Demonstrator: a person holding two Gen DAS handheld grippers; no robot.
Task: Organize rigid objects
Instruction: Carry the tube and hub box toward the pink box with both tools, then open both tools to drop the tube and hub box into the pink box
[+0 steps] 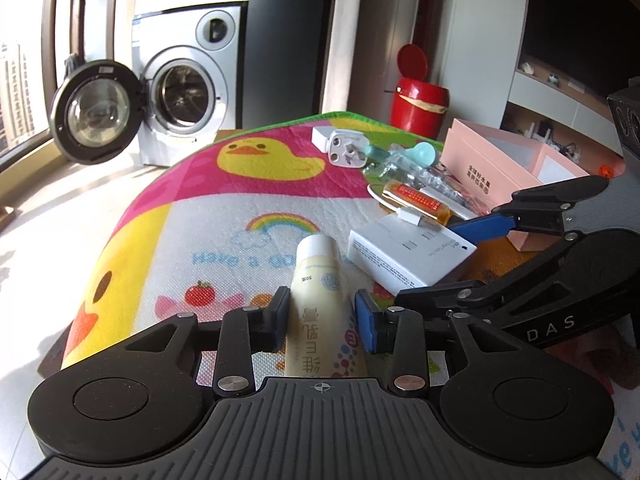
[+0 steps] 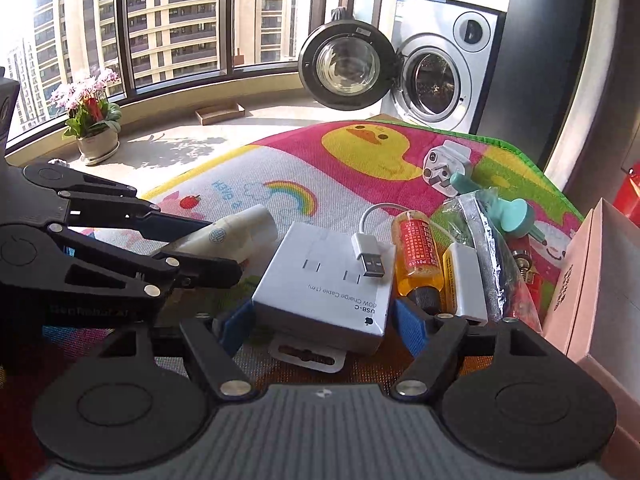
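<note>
A cream tube (image 1: pixel 318 264) lies lengthwise on the cartoon play mat (image 1: pixel 240 208), and my left gripper (image 1: pixel 322 316) is shut on its body, a pad against each side. The right wrist view shows the same tube (image 2: pixel 240 232) held by the left gripper (image 2: pixel 218 246). A white USB-C cable box (image 2: pixel 320 280) sits flat on the mat. My right gripper (image 2: pixel 322 328) is open and straddles it, its blue pads close beside the two sides. From the left wrist view, the right gripper (image 1: pixel 430 260) reaches in from the right around that box (image 1: pixel 408 252).
A pile lies right of the box: an amber screwdriver handle (image 2: pixel 418 252), a white USB cable (image 2: pixel 368 256) resting on the box, a teal piece (image 2: pixel 516 216) and a white plug adapter (image 2: pixel 444 162). An open pink box (image 2: pixel 588 280) stands at the right edge. Beyond the mat stands a washing machine (image 1: pixel 188 88).
</note>
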